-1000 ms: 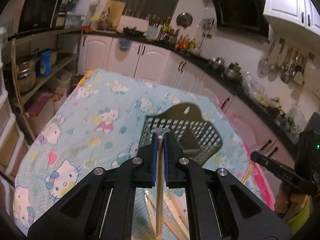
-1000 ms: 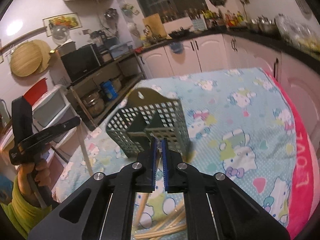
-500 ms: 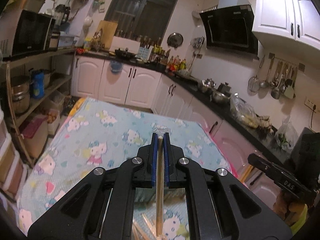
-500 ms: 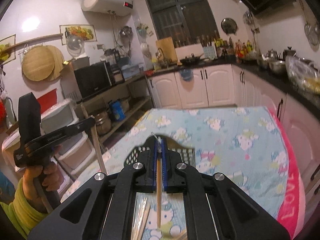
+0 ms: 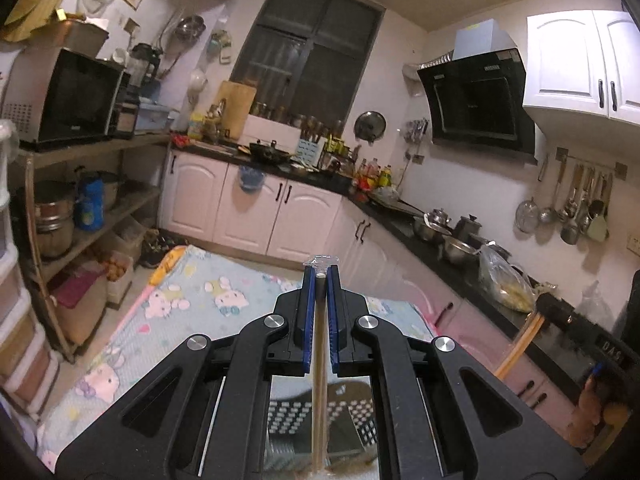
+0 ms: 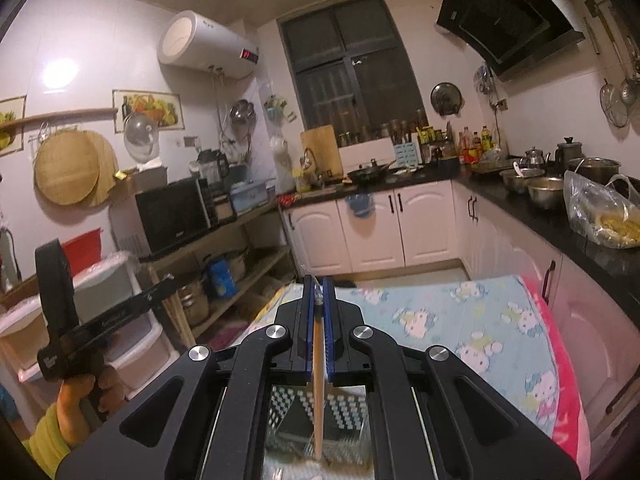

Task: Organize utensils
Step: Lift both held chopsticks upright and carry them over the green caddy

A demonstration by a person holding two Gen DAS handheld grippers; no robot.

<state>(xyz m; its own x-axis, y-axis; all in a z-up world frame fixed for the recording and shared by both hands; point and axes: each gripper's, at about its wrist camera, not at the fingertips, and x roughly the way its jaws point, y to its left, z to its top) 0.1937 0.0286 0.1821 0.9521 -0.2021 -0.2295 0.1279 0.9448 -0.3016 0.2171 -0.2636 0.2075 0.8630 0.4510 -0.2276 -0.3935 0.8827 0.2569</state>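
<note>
My left gripper [image 5: 320, 276] is shut on a wooden chopstick [image 5: 319, 380] that hangs down between its blue pads. Below it, seen through the gripper's frame, is the perforated utensil basket [image 5: 288, 420]. My right gripper [image 6: 317, 284] is likewise shut on a chopstick [image 6: 318, 384], hanging over the same basket [image 6: 348, 412]. The left wrist view has the right gripper [image 5: 560, 312] at its right edge with its chopstick [image 5: 516, 348]. In the right wrist view a hand [image 6: 80, 392] holds the left gripper [image 6: 100, 324] at the left.
The table wears a light blue cartoon-cat cloth [image 5: 208, 292] with a pink edge [image 6: 560, 360]. White cabinets and a black counter with pots [image 5: 448, 232] run behind and to the right. Open shelves with a microwave [image 5: 68, 96] stand to the left.
Both grippers have risen and tilted up, each keeping its chopstick. The basket has slid from in front of the fingers to beneath them, and the loose chopsticks on the cloth have left view.
</note>
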